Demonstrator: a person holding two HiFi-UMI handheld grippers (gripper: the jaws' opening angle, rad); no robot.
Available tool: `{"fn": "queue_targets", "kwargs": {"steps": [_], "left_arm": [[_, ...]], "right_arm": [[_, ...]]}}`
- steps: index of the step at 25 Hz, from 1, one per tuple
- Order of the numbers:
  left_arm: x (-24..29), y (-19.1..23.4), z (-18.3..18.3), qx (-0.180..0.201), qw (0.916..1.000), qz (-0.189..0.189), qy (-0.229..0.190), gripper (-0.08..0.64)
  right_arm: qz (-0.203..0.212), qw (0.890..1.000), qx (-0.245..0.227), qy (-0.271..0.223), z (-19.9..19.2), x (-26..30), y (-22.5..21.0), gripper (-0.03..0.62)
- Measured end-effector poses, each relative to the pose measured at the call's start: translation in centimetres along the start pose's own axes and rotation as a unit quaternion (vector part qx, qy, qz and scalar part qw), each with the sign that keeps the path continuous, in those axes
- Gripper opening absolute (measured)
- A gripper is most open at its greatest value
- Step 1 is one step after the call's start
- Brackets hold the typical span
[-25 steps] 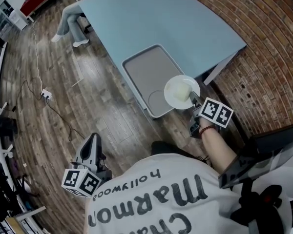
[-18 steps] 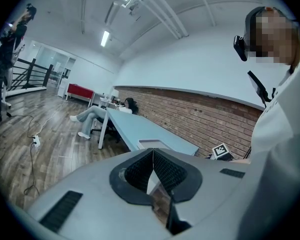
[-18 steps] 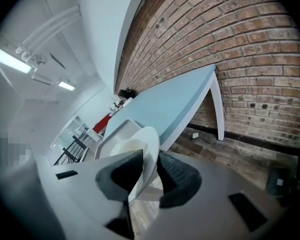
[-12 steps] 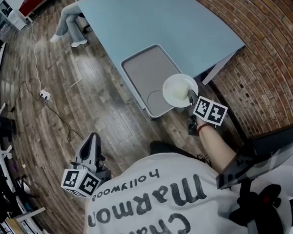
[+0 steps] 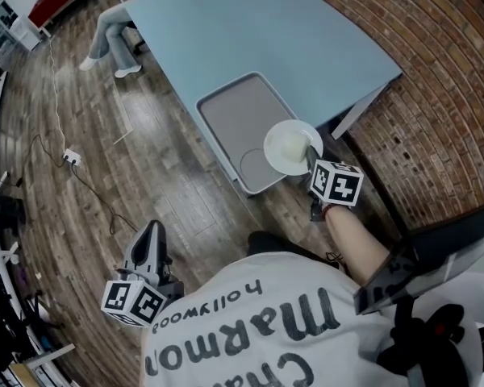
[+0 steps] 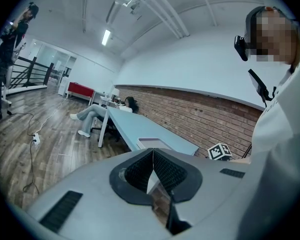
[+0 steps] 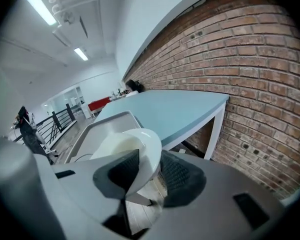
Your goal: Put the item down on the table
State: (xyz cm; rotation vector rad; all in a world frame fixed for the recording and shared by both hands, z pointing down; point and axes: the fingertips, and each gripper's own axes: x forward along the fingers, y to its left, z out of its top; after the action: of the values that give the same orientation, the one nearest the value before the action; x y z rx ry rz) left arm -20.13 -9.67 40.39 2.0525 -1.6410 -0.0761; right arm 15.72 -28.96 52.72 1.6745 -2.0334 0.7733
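Note:
A white bowl [image 5: 291, 147] hangs over the near corner of the grey tray [image 5: 240, 113], and my right gripper [image 5: 312, 160] is shut on its rim. In the right gripper view the bowl [image 7: 132, 151] stands tilted between the dark pads [image 7: 179, 176], with the tray [image 7: 101, 126] and the light blue table [image 7: 167, 109] beyond it. My left gripper [image 5: 150, 243] hangs low at my left side above the wooden floor, away from the table. Its jaws are closed together with nothing between them, as the left gripper [image 6: 152, 160] view shows.
The tray sits at the near edge of the blue table [image 5: 258, 31]. A brick wall [image 5: 436, 111] runs along the right. A seated person's legs [image 5: 113, 35] are at the table's far left end. A cable and power strip [image 5: 71, 158] lie on the floor.
My right gripper has carried the bowl a little to the left and farther over the tray. The left gripper has stayed where it was.

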Motion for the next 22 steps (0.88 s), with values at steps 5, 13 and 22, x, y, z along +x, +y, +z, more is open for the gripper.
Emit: {"fn": "queue_targets", "kwargs": {"steps": [5,13,22], "left_arm": [[0.0,0.2,-0.2,-0.003,1.0000,0.003,-0.003,0.008],[-0.1,0.1,-0.5,-0.007,1.0000,0.003,-0.005,0.008],[0.3,-0.1,-0.4,-0.012,0.9999,0.000,-0.007,0.008]], "right_arm": [[-0.018,0.997,-0.079,0.019,-0.1,0.4,0.3,0.132],[-0.034,0.983,-0.181,0.015,0.3,0.5,0.9,0.131],[-0.018,0.957,-0.290,0.027,0.0,1.6,3.2,0.132]]}}
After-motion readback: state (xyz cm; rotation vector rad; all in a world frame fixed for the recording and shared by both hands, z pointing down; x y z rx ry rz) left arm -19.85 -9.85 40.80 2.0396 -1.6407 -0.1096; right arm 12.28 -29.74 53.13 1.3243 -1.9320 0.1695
